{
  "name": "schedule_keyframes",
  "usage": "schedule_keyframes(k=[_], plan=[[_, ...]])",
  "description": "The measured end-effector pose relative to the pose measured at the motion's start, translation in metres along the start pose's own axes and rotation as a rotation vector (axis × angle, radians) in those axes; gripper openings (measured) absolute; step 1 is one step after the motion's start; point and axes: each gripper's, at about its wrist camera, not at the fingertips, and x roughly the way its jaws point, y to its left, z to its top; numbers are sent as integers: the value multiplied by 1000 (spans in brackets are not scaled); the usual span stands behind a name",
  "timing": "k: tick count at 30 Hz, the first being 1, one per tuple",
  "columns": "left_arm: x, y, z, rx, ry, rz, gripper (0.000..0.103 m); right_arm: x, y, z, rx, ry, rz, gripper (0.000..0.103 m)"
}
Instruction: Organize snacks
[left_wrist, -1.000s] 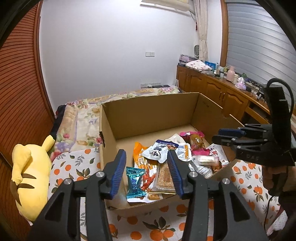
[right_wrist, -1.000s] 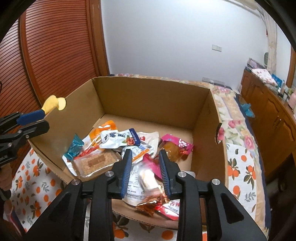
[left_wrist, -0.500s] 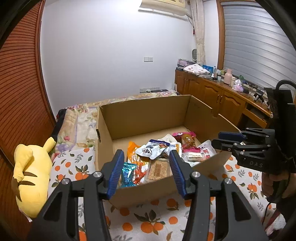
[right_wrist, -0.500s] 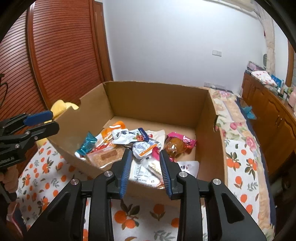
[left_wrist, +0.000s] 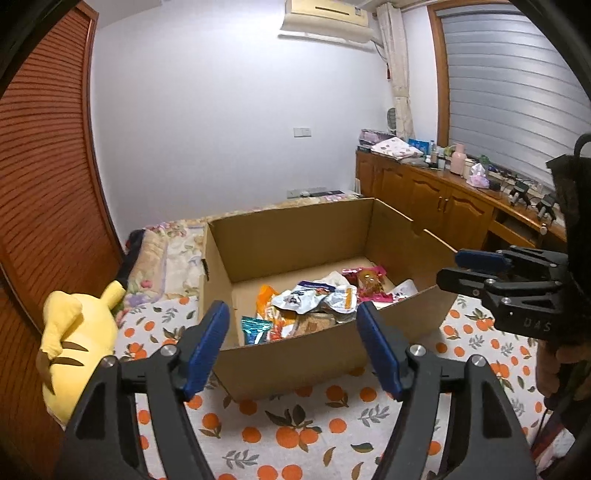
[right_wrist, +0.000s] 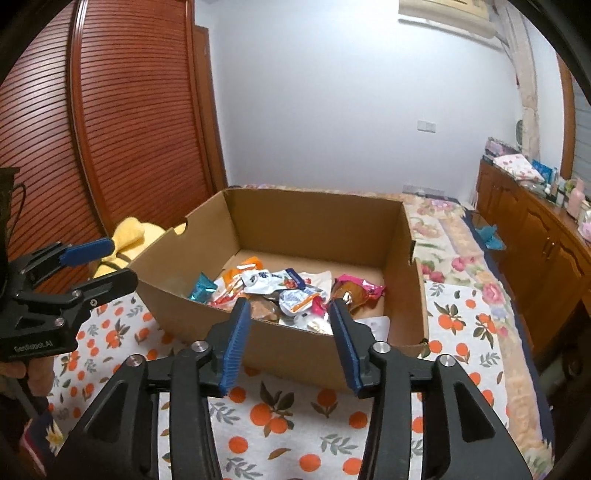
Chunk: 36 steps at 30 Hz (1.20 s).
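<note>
A brown cardboard box (left_wrist: 288, 354) (right_wrist: 295, 350) sits on a bed cover printed with oranges. Several snack packets (left_wrist: 314, 302) (right_wrist: 280, 291) lie piled on its floor, among them a teal one (left_wrist: 255, 328), a white one (right_wrist: 266, 280) and a pink one (right_wrist: 358, 288). My left gripper (left_wrist: 291, 321) hangs in front of the box's near wall, its jaws opening, nothing between them. My right gripper (right_wrist: 288, 314) also hovers short of the box, jaws opening and empty. Each gripper shows at the edge of the other's view (left_wrist: 480, 273) (right_wrist: 92, 266).
A yellow plush toy (left_wrist: 74, 343) lies left of the box beside a slatted wooden door (right_wrist: 129, 129). Folded floral bedding (left_wrist: 166, 254) lies behind the box. Wooden cabinets (left_wrist: 443, 206) with bottles and clutter on top line the right wall.
Both grippers have pulled back from over the box, so the box looks smaller and farther off. Both pairs of jaws have spread wider. The snacks lie as before.
</note>
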Motion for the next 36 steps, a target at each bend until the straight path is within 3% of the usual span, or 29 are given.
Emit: schedule_keyframes(k=[8,13,24,36], plan=[[-5,-3,-5,-15,-8,0,99,-7,-3,-5,31,-37,-67,79],[-10,-5,-8,-23,-40,24,101,-7,-6,-9,40,-49,-108,89],[-28,-10,-12,-41,-76,53,101,-17,-2,-13,44,-74,-164,92],[-65,-27,-20,-57,-98,76,101,-64,6,-18,53,-142,-199,92]])
